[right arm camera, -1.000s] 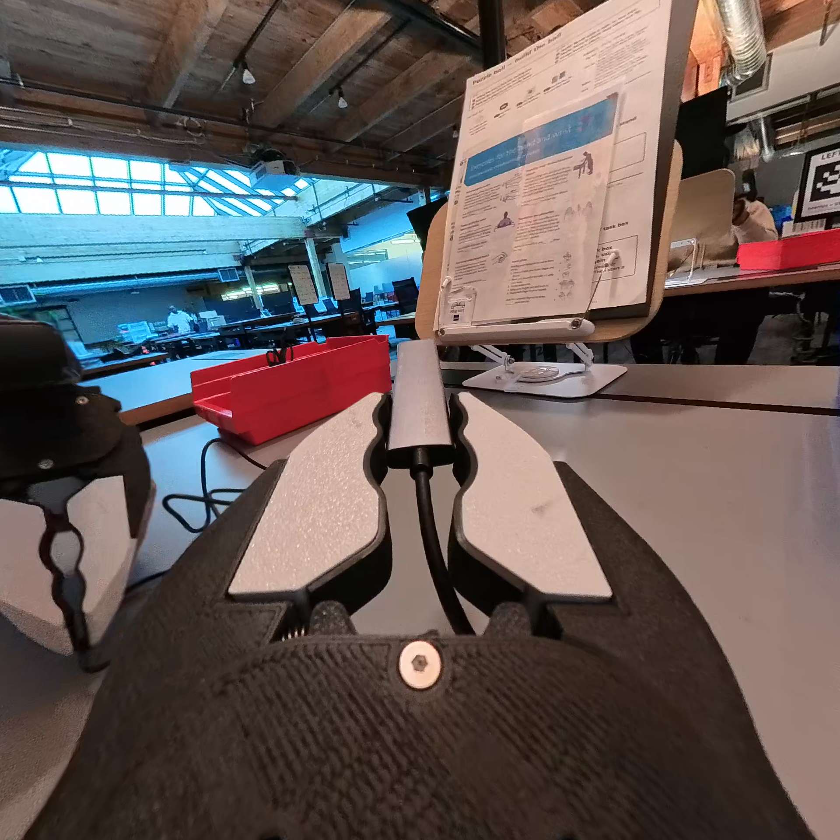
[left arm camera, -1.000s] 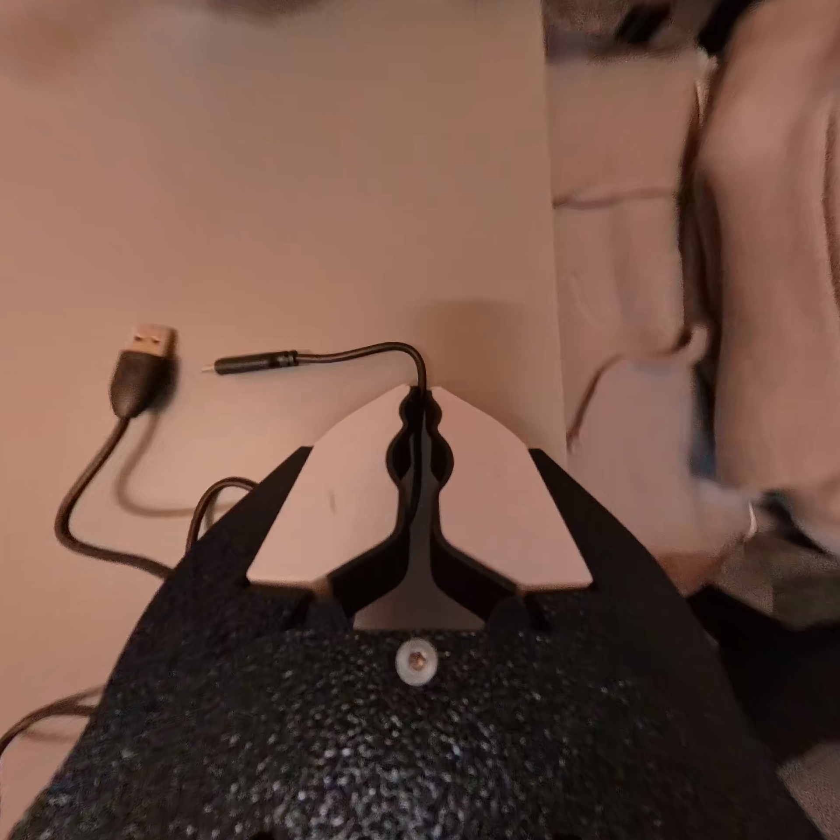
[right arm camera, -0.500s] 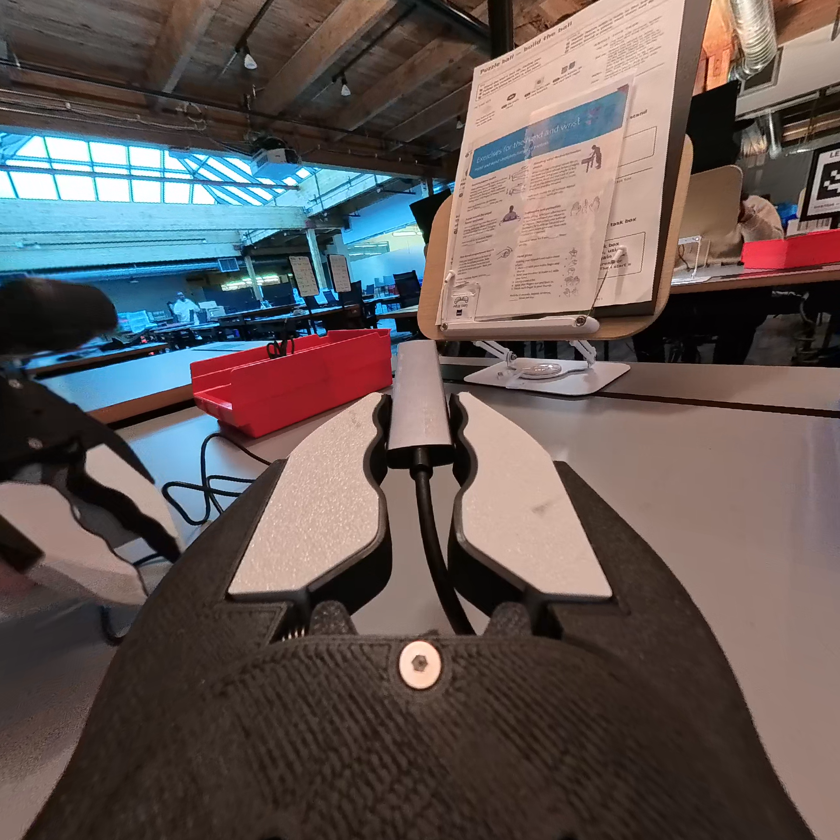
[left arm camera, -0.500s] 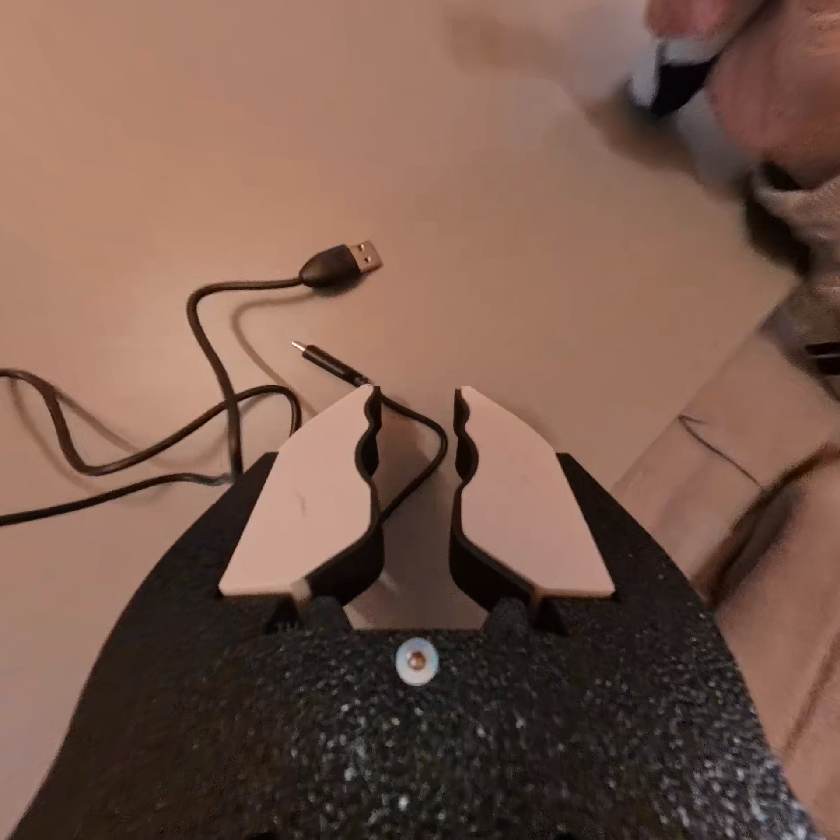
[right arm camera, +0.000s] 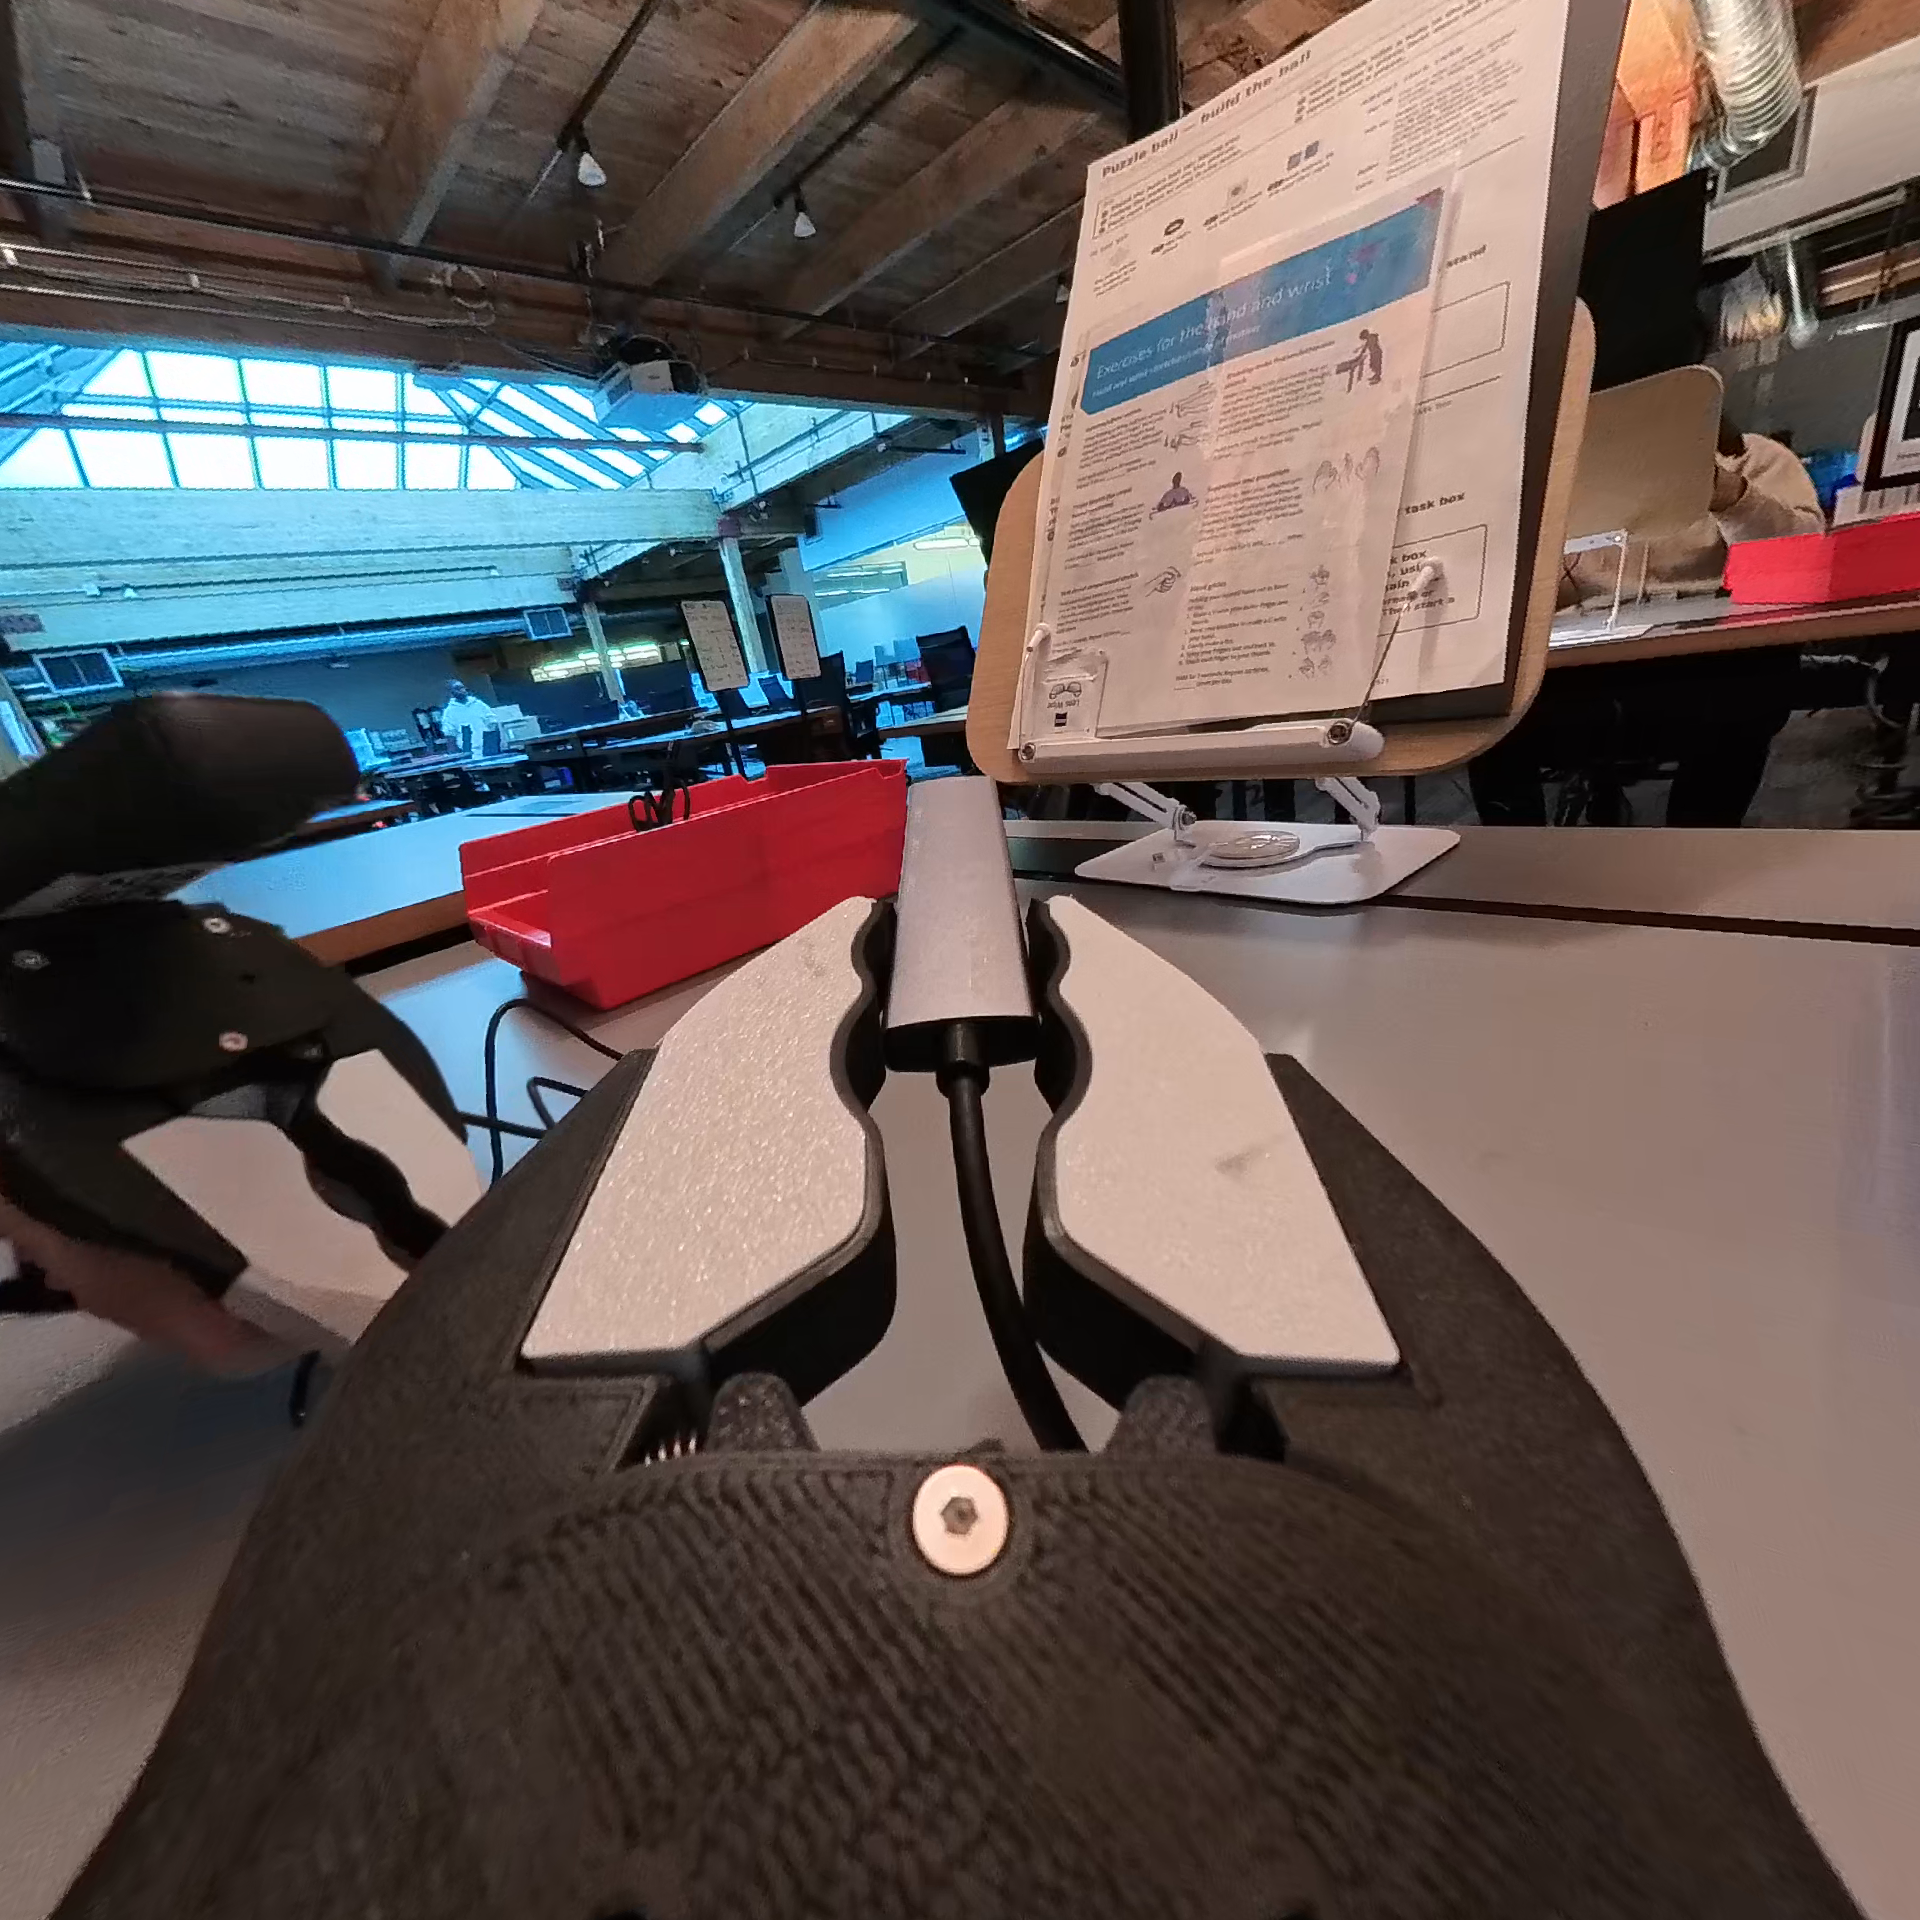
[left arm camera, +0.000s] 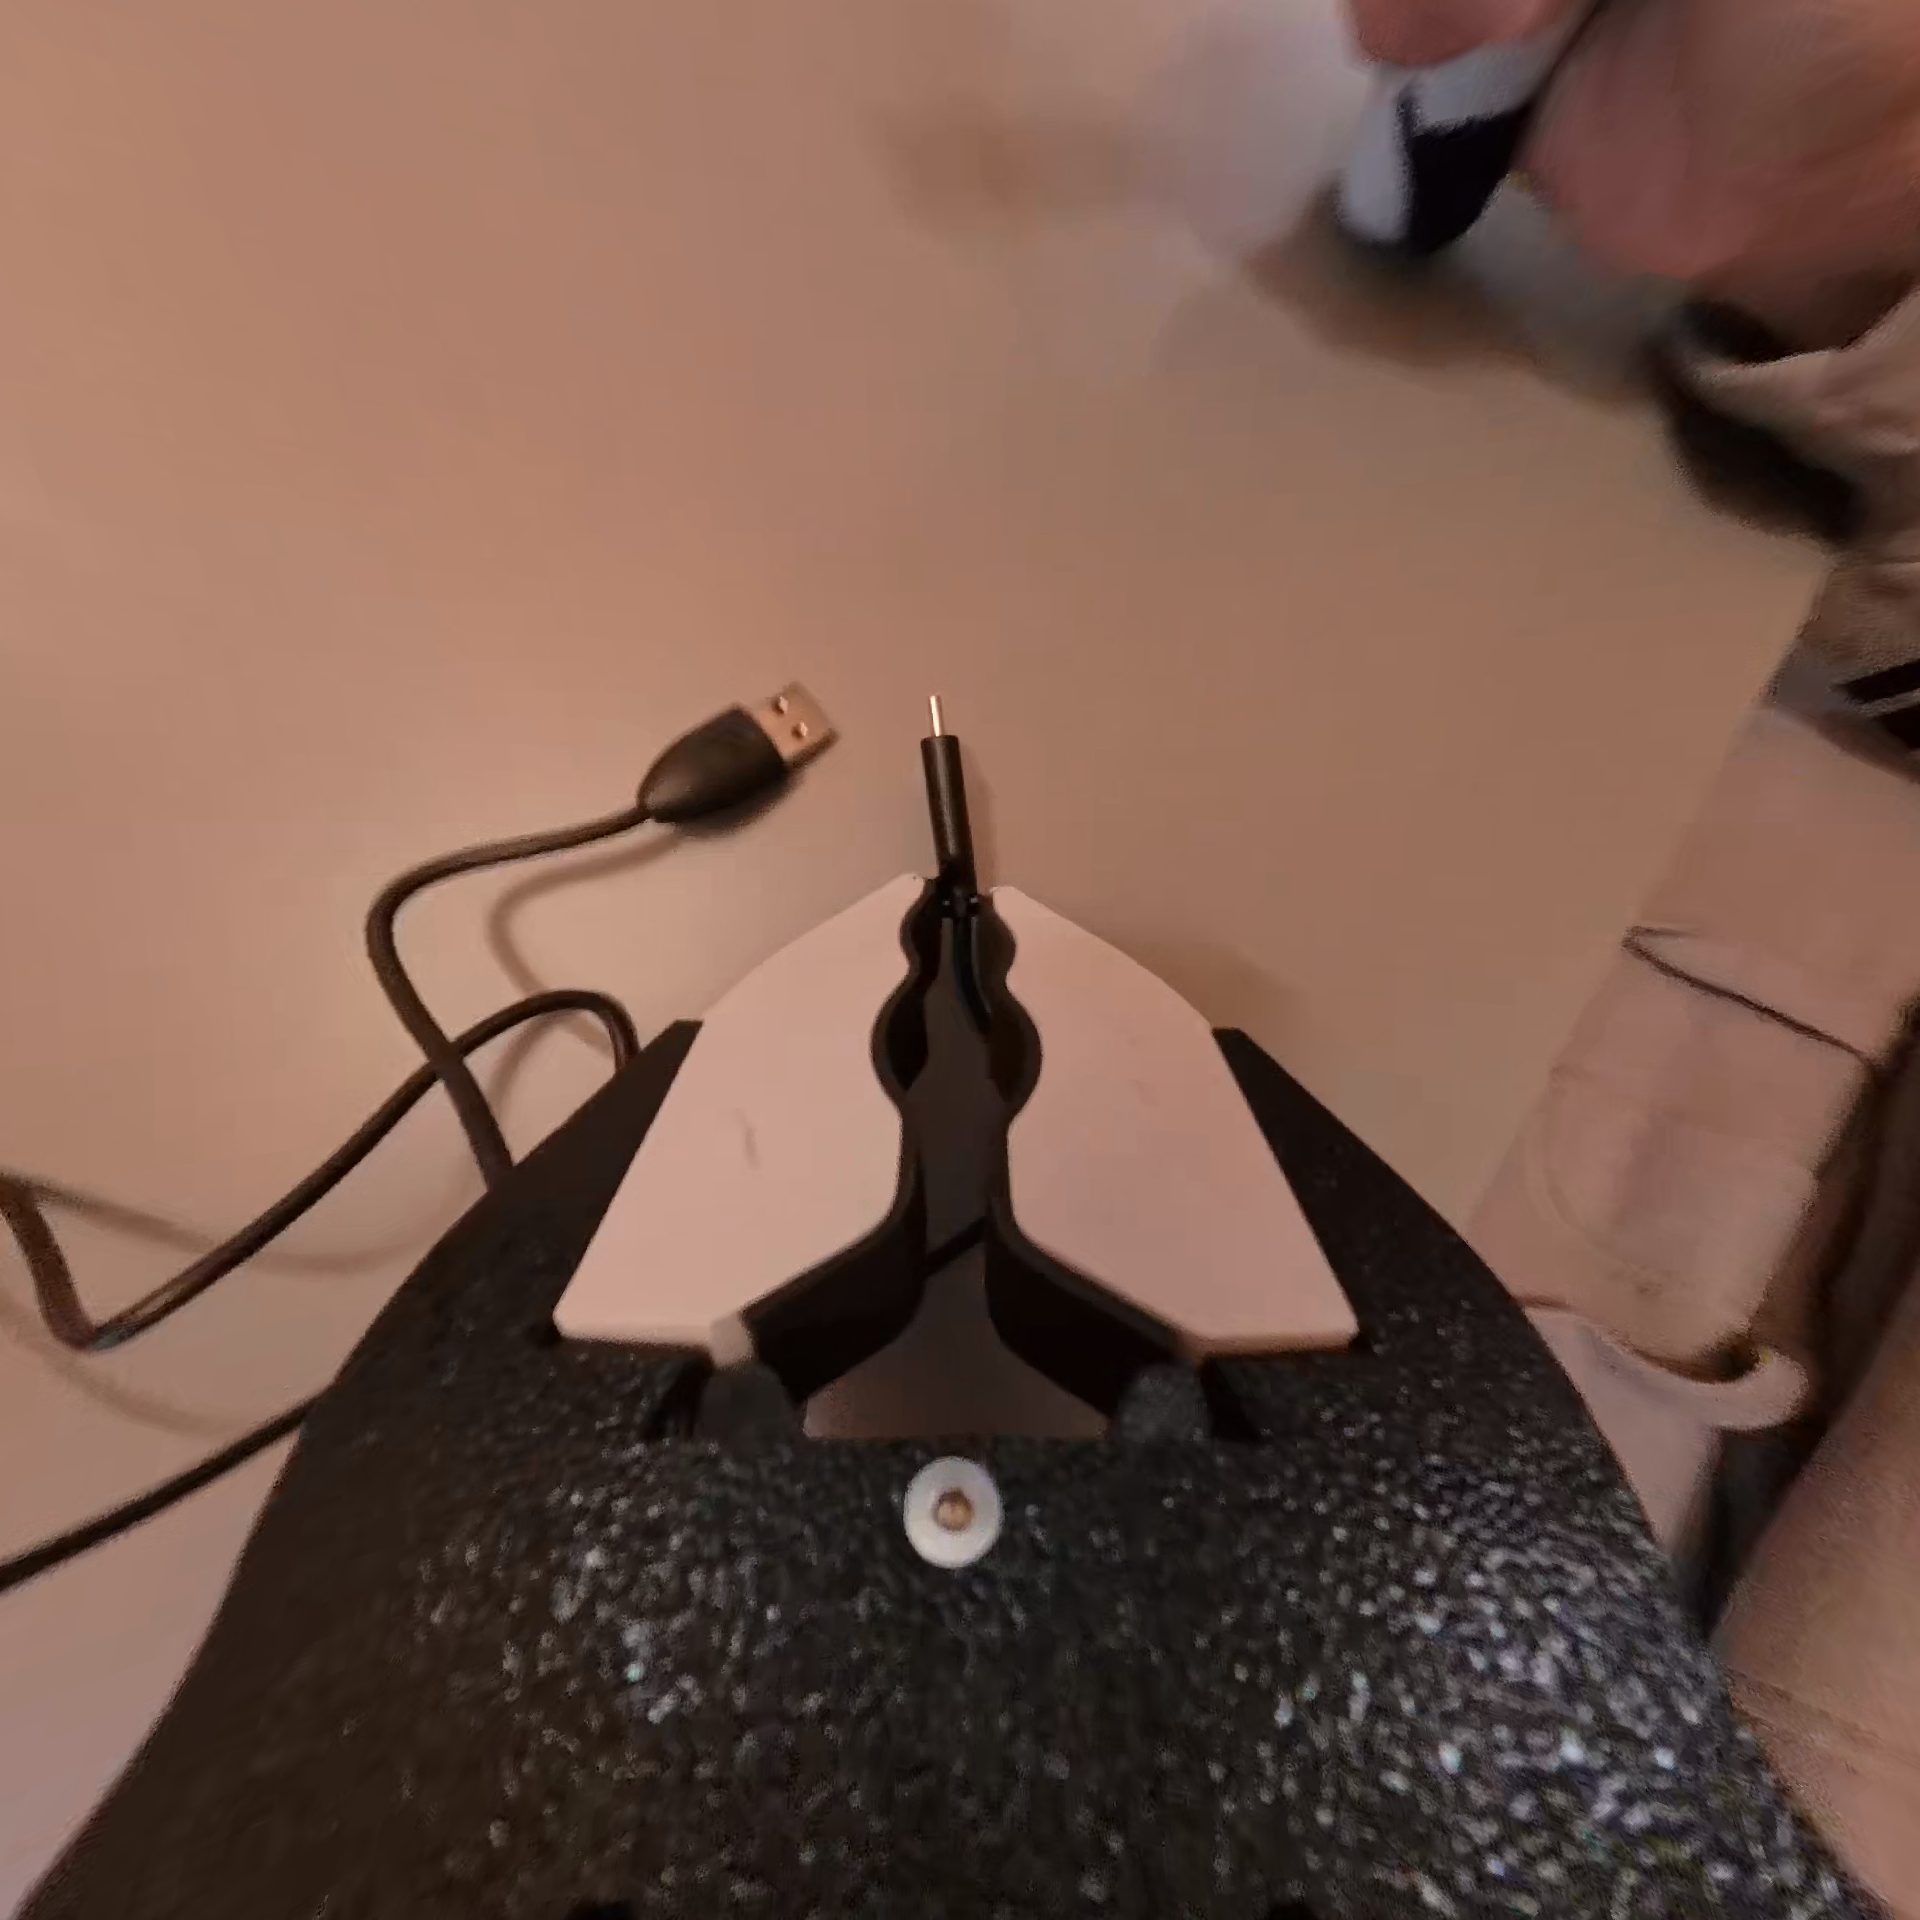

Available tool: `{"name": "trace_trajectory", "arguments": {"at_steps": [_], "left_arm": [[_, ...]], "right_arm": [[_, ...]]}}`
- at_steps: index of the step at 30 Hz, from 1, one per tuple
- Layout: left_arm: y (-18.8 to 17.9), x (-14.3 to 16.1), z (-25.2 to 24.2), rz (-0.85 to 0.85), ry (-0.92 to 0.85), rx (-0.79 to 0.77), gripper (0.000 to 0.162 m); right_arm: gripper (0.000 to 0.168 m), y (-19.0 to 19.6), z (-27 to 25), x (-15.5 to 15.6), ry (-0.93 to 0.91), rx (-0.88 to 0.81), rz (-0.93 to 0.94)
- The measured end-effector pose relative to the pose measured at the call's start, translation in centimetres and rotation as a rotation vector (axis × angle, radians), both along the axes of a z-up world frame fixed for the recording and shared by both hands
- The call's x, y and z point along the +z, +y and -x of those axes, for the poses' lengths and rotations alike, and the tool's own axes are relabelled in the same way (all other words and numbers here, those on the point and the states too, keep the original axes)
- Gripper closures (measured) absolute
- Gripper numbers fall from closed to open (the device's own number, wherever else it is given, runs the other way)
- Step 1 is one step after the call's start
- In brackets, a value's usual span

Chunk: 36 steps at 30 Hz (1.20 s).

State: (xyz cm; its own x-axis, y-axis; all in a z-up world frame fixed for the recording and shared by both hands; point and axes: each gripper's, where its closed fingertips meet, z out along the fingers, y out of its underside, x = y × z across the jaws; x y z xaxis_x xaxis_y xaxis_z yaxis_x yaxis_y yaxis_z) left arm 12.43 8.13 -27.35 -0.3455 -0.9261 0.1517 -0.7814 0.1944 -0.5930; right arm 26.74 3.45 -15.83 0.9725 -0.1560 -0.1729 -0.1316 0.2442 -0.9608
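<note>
At twelve o'clock of the left gripper [left arm camera: 956,896], a slim black barrel plug [left arm camera: 945,798] sticks straight out from between the fingertips, its thin metal pin pointing away over the table [left arm camera: 520,364]. The jaws are pinched together on the thin cable right behind that plug, and the lead runs back down the gap between the pads. Over at ten o'clock, just beside the plug and clear of it, a USB-A connector [left arm camera: 740,756] lies flat on the table, its dark cable [left arm camera: 416,997] looping back towards eight o'clock and off the left edge. Up at one o'clock there's a blurred hand around something black and white.

Switch to the right wrist view: the right gripper [right arm camera: 958,914] is clamped on a grey metal hub [right arm camera: 956,914], a long slim bar pointing to twelve o'clock, its black cord [right arm camera: 987,1236] trailing back between the fingers. At ten o'clock sits a red bin [right arm camera: 686,883], with a thin black cable lying on the table in front of it. At one o'clock a document stand [right arm camera: 1278,499] holds printed sheets upright. The left gripper shows at nine o'clock, low over the table.
</note>
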Motion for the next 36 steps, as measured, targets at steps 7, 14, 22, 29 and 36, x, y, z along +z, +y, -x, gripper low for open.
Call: {"name": "trace_trajectory", "arguments": {"at_steps": [7,14,22,29,36], "left_arm": [[-2.7,4.6,-0.9,0.593,-0.002,-0.040,0.156],[-1.1,1.6,-1.8,0.443,0.127,-0.027,0.156],[-2.5,7.1,-3.2,0.681,0.057,-0.074,0.156],[-5.0,11.0,-5.4,1.108,0.002,-0.055,0.156],[-4.8,10.8,-6.7,1.221,-0.021,-0.002,0.157]], "right_arm": [[0.143,0.3,0.5,-0.1,-0.025,0.021,0.016],[0.143,0.5,0.9,-0.1,-0.049,0.029,0.031],[0.143,0.7,1.5,-0.2,-0.053,0.091,0.034],[0.143,0.6,2.2,0.0,-0.070,0.140,0.021],[0.143,0.2,2.9,0.4,-0.066,0.224,-0.022]]}}
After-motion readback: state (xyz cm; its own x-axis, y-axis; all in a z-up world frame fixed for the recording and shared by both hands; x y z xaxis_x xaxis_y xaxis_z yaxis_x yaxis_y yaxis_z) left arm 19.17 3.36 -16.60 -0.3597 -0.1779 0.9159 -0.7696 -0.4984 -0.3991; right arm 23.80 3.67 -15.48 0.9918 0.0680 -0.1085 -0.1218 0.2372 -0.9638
